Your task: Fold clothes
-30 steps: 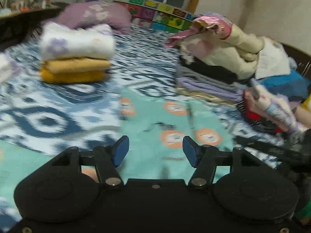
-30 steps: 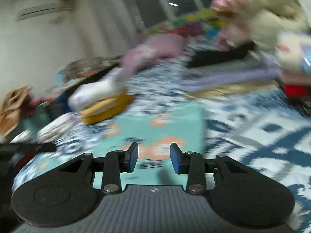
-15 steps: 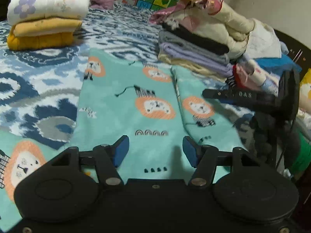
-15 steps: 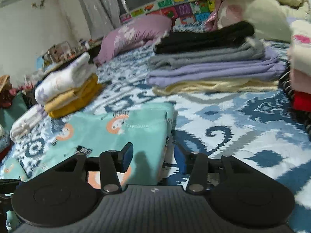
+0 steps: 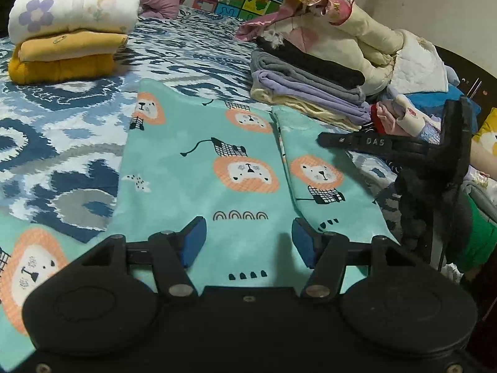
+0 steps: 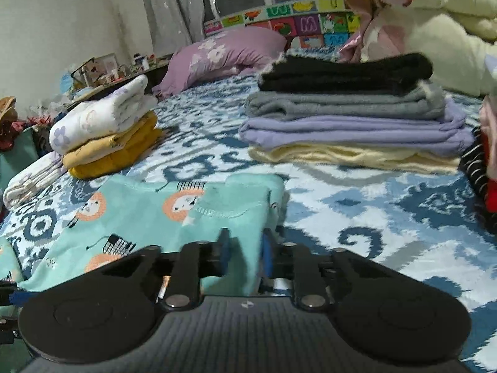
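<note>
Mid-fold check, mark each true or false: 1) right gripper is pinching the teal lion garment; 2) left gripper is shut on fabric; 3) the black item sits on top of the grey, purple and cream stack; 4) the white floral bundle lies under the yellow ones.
1) True: the right gripper has its fingers closed on an edge of the teal lion garment.
2) False: the left gripper is open above the garment, holding nothing.
3) True: the black item tops the folded stack.
4) False: the white floral bundle lies on top of the yellow ones.
</note>
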